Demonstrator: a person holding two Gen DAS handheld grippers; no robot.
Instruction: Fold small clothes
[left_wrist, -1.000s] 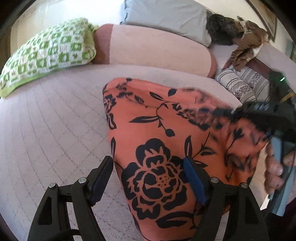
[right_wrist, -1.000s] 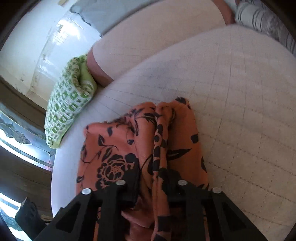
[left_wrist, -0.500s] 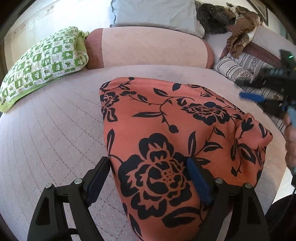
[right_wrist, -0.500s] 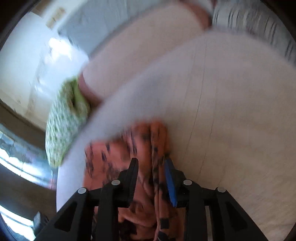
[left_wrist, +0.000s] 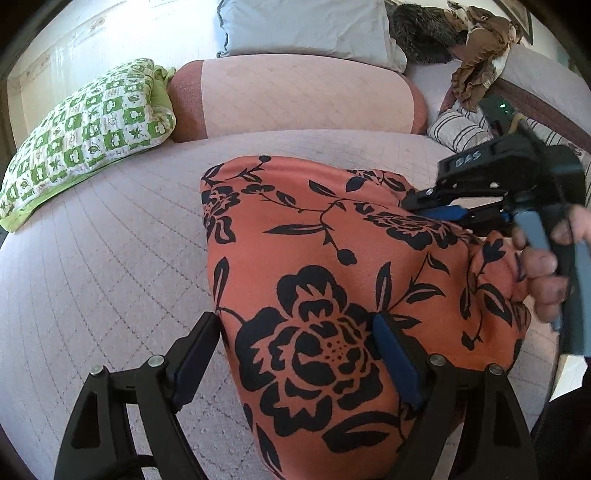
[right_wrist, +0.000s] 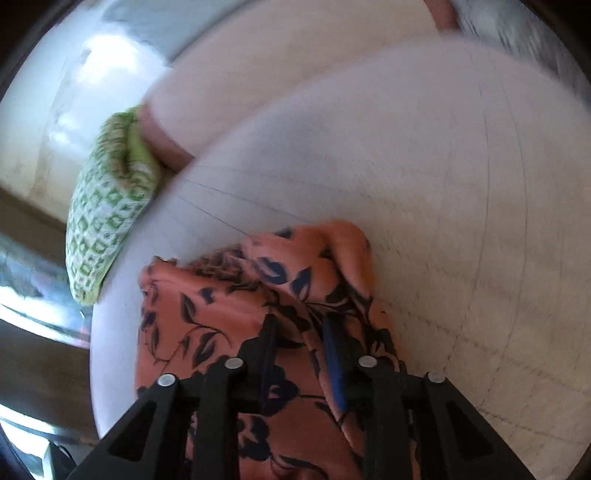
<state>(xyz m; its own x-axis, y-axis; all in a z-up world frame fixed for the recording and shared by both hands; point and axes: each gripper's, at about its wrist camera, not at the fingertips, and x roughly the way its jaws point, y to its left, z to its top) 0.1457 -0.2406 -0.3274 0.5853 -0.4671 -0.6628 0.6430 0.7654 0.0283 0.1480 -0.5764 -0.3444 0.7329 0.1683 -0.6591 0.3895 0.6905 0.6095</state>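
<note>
Orange floral garment (left_wrist: 332, 280) lies spread on the quilted bed (left_wrist: 110, 266), and we have both tools over it. Our left tool (left_wrist: 295, 354) hovers over the near part of the cloth with its jaws wide apart: one pad sits over the bedcover just off the garment's left edge, the other over the printed flower, and nothing is pinched. Our right tool (right_wrist: 301, 354) is at the garment's right side, where the fabric bunches into a ridge; its jaws stand narrowly apart and are closing, with a fold of the cloth between them. That view is blurred, so we cannot tell whether the pads already press on the fabric.

We judge the risk here to be a poor bite on the right. The bunched ridge has several layers, and closing on only the top one would let the rest sag when we lift, leaving a skewed fold. Catching the bedcover beneath would drag it along with the garment. The left tool, holding nothing, cannot steady the cloth if the right one pulls, so the whole piece may slide toward the green patterned pillow (left_wrist: 85, 136) or the pink bolster (left_wrist: 295, 99) behind it.
</note>
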